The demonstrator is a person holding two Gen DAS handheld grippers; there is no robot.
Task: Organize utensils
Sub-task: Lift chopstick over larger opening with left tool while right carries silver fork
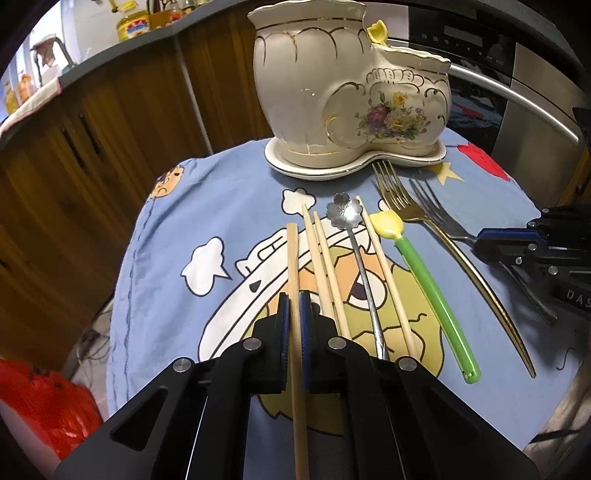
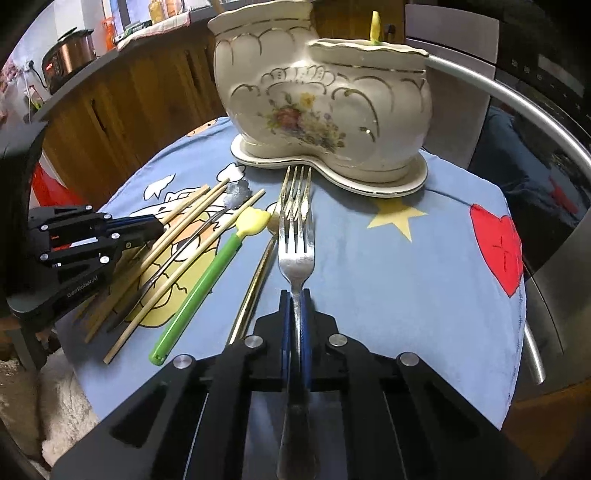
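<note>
Both tools are clamped on utensils. Left gripper [image 1: 294, 301] pinches 1 wooden chopstick [image 1: 293, 251] between its blue pads, well down the stick's length; the stick runs along the gripper's own line, its far tip toward 12 o'clock, aimed just left of the ceramic holder [image 1: 332, 92]. Right gripper [image 2: 294, 299] is pressed together on the neck of a silver fork [image 2: 295, 254], tines toward 12 o'clock, long axis straight along the fingers, pointing at the holder's low compartment [image 2: 365, 48].

Outward from the chopstick, at its 3 o'clock in the left wrist view, lie 3 more chopsticks [image 1: 325, 258], a flower-headed spoon [image 1: 343, 214], a green-handled utensil with a yellow head [image 1: 424, 288] and a gold fork [image 1: 402, 206], all roughly parallel on the blue cartoon cloth [image 1: 229, 184]. The holder stands on its saucer at 12 o'clock, its tall compartment [image 1: 306, 22] to the left.

Judged from this, each held piece must lift and tip upright before dropping in; the left hand sits nearer the tall compartment, the right nearer the low one.
</note>
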